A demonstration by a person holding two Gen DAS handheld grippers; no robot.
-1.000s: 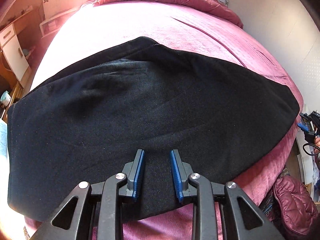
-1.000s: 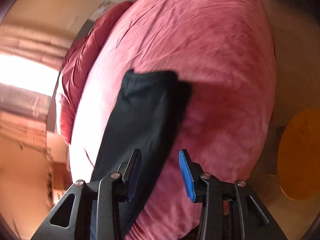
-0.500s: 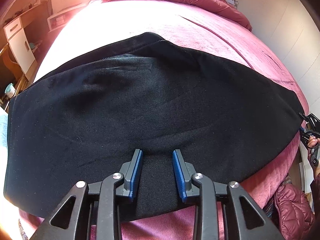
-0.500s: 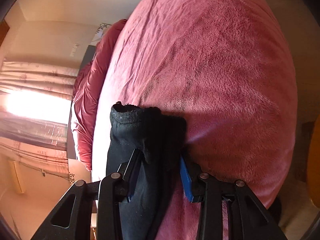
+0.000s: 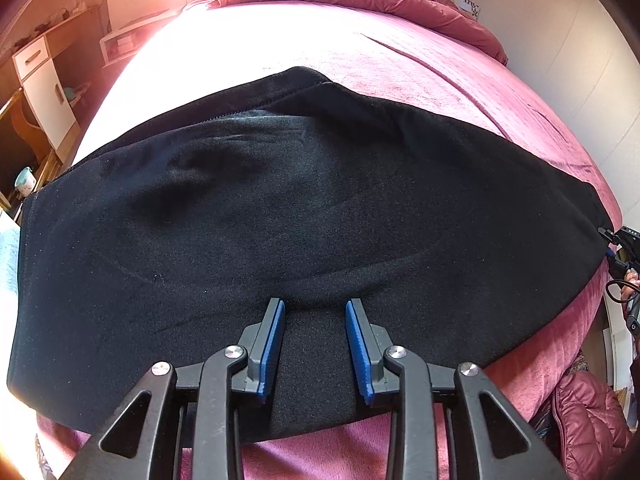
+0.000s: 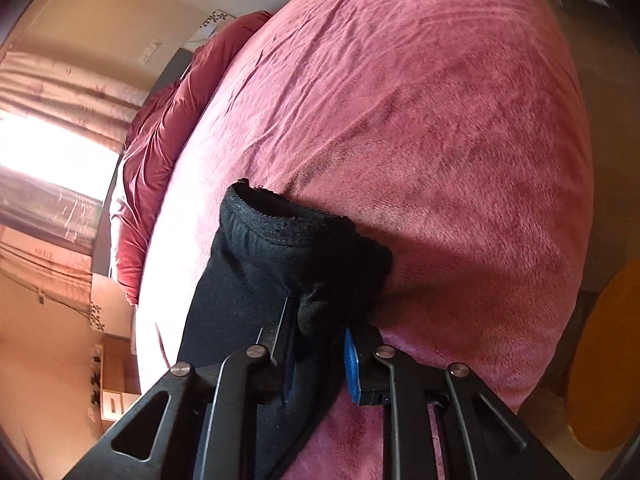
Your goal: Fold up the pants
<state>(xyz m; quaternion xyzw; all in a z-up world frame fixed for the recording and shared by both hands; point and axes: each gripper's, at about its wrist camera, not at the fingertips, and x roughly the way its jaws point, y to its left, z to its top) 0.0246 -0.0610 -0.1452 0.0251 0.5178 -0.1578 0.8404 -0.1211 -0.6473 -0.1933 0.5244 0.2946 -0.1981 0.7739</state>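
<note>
Black fleece pants (image 5: 280, 216) lie flat across the plum-red plush bed (image 5: 460, 80), seemingly already doubled leg over leg, so a first fold looks done while the lengthwise folds remain. At one end the right gripper (image 6: 320, 344) is closing its jaws around a bunch of the cloth, just below the gathered hem (image 6: 276, 220). Near the middle, the left gripper (image 5: 315, 344) rests on the fabric with jaws apart, clamping nothing.
</note>
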